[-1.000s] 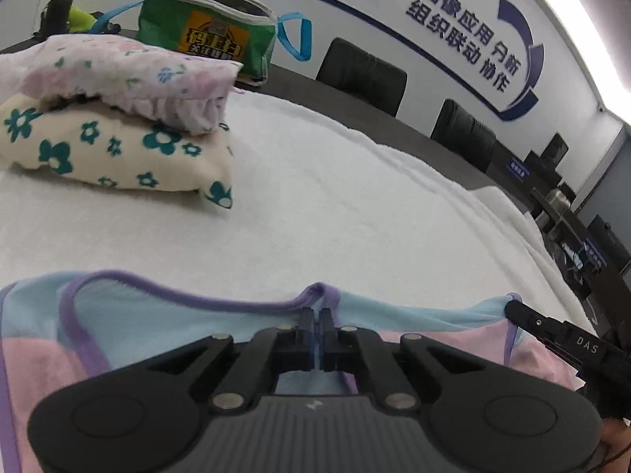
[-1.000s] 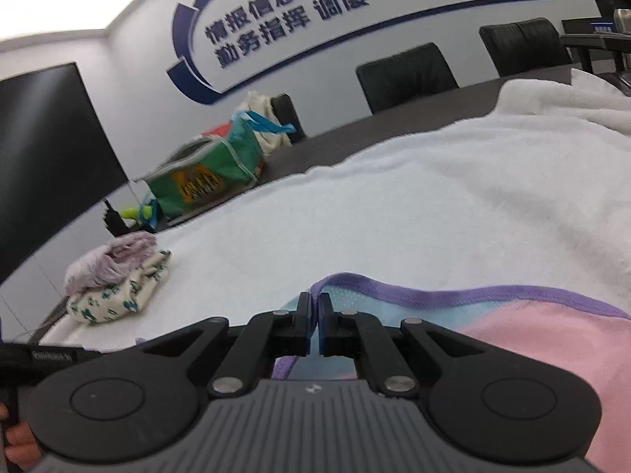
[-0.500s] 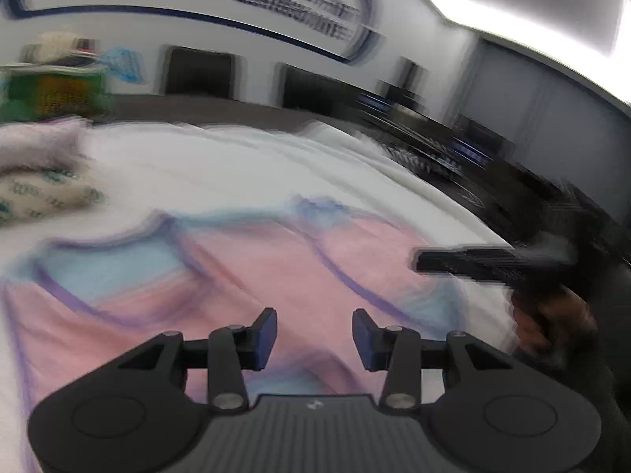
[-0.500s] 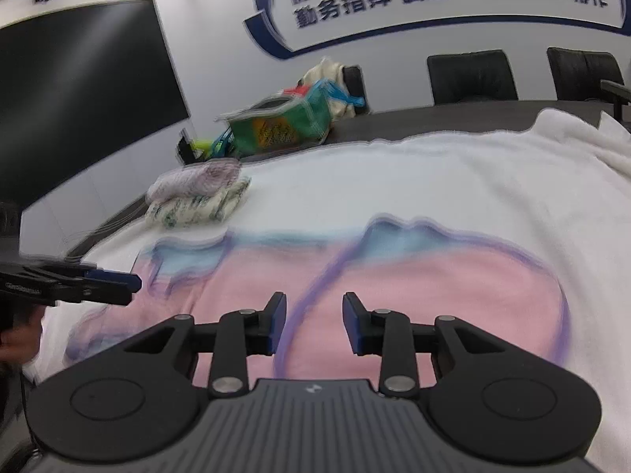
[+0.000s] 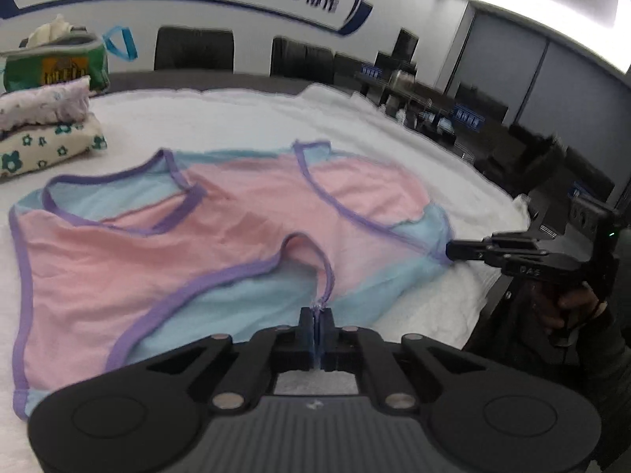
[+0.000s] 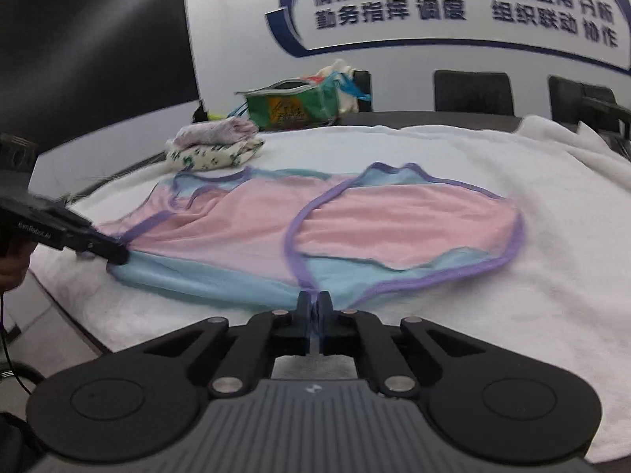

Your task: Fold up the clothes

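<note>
Garment (image 5: 221,228), pink and light blue with purple binding, lies spread flat on a white towel (image 5: 244,126) that covers the table. In the left wrist view the left gripper (image 5: 316,321) has its jaws pressed together on the near edge, where a purple strip runs into the pads; these jaws have just been closing, and the cloth is between them. In the right wrist view the right gripper (image 6: 314,303) is likewise pinched on the near blue hem where the purple binding meets it, its jaws also having just closed on the fabric. Each gripper shows in the other's view, nipping a side corner of the cloth, with a hand (image 5: 568,307) on the right gripper's grip. Behind the garment, well apart, two folded pieces sit stacked (image 6: 215,148), a pale pink floral one on a cream one with green flowers. Further back stands a green bag (image 6: 292,106) with blue handles. Black chairs (image 6: 473,92) line the far wall under blue lettering (image 6: 453,4).
</note>
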Motion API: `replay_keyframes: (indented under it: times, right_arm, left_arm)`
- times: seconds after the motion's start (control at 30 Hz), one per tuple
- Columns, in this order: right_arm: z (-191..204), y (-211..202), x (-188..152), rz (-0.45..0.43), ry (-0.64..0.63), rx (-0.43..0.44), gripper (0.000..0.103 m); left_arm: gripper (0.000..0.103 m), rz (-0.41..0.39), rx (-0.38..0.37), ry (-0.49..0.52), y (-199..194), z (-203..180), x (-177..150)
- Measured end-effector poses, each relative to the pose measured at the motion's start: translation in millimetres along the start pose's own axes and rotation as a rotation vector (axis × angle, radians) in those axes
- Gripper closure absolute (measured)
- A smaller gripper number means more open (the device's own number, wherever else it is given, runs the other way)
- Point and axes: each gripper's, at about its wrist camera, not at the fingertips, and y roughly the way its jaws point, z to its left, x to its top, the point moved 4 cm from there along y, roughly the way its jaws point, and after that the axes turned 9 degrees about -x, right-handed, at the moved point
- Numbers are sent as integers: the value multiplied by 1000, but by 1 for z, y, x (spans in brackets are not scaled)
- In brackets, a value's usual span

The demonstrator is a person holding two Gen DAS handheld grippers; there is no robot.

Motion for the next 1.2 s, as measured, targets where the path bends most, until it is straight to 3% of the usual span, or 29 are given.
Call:
replay_keyframes:
  times: [0.07,0.13,0.2,0.27,0.3,0.33,0.37,0.4,0.5,0.6,0.7,0.83,0.9,0.97,1.0,1.07,1.1,1.2]
  right_arm:
    - [-4,-7,0,-16,-5,-3,98]
    - [0,-11,-1,-39,-30,27,85]
    - [4,-13,-3,-51,-62,55,75]
    - [8,-8,-7,-40,-93,61,75]
    - [9,-4,-9,-31,-105,56,75]
    - [9,-1,-10,-25,-105,55,81]
    - [10,1,-10,-19,-106,53,87]
    - [10,3,-10,-20,-117,54,101]
    - [9,0,-1,-40,-163,70,101]
    - [4,1,30,-117,-193,72,101]
    - [1,26,72,-153,-221,83,101]
    - [0,90,116,-79,-204,-7,95]
    - [-7,87,123,-87,-220,-36,94]
    - [-17,69,124,-125,-234,-26,82]
    - [-25,58,115,-121,-236,4,73]
    - [-40,36,96,-110,-239,62,72]
    - [-46,33,85,-92,-222,67,72]
    - [-61,42,62,-8,-169,17,72]
  left_arm:
    - [73,3,0,32,1,-5,-3]
    - [65,9,9,85,4,-14,-8]
    - [65,28,21,146,10,-22,-14]
    - [68,44,64,187,17,-23,-19]
    - [75,48,79,197,18,-21,-21]
    - [91,52,94,205,20,-19,-22]
    - [100,58,94,209,19,-17,-21]
    - [100,70,76,197,18,-14,-19]
    - [103,90,-8,149,11,-3,-1]
    - [103,70,2,151,6,10,41]
    - [102,105,41,123,24,38,78]
    - [93,110,168,34,44,82,102]
    - [87,74,194,5,32,89,102]
    - [72,25,191,7,9,84,94]
    - [69,6,171,27,-3,77,89]
    - [58,-33,88,95,-25,63,74]
    - [57,-33,68,121,-31,59,66]
    - [57,0,75,191,-40,55,42]
